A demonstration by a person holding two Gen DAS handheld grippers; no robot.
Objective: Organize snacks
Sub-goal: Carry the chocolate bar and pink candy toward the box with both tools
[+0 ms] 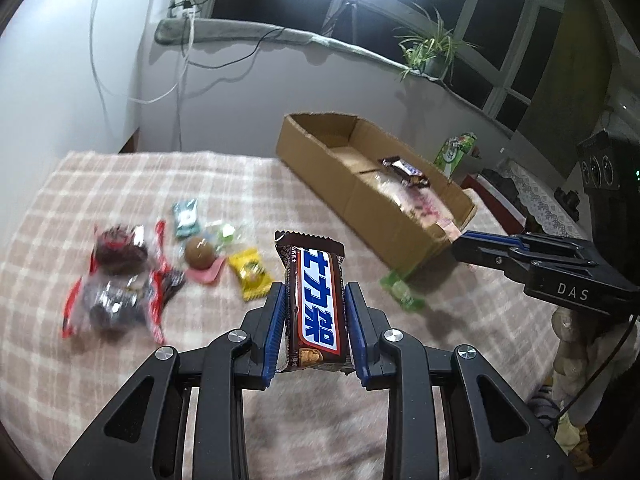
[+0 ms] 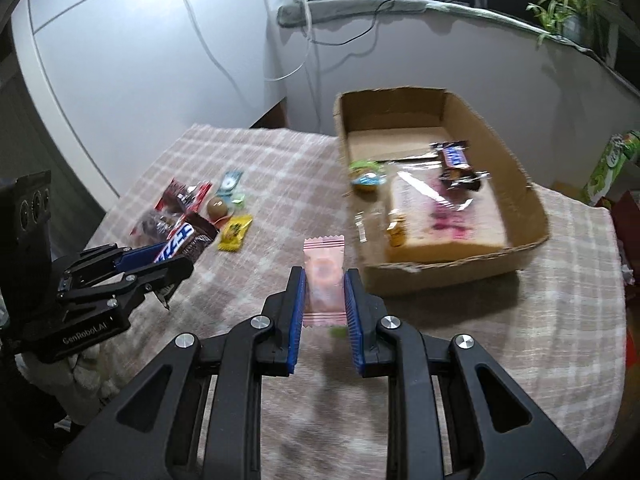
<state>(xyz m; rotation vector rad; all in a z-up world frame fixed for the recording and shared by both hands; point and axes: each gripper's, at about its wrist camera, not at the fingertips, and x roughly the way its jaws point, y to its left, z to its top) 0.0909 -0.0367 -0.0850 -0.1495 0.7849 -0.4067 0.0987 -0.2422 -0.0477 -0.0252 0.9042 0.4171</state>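
Note:
My left gripper (image 1: 316,292) is shut on a brown chocolate bar (image 1: 315,308) with a blue and white label, held above the checked blanket. It also shows from the side in the right wrist view (image 2: 182,242). My right gripper (image 2: 324,276) is shut on a pink candy packet (image 2: 323,280), held above the blanket in front of the cardboard box (image 2: 460,268). The box (image 1: 320,160) holds another chocolate bar (image 2: 456,164), a large clear packet (image 2: 444,208) and small candies. Loose snacks lie on the blanket at the left: red-edged cookie packs (image 1: 116,280), a brown ball (image 1: 199,258), a yellow candy (image 1: 251,272).
A green candy (image 1: 402,290) lies by the box's near corner. The right gripper's body (image 1: 560,272) is at the right of the left wrist view. A green carton (image 2: 612,164) stands beyond the box. A wall, cables and a windowsill with a plant (image 1: 432,52) are behind.

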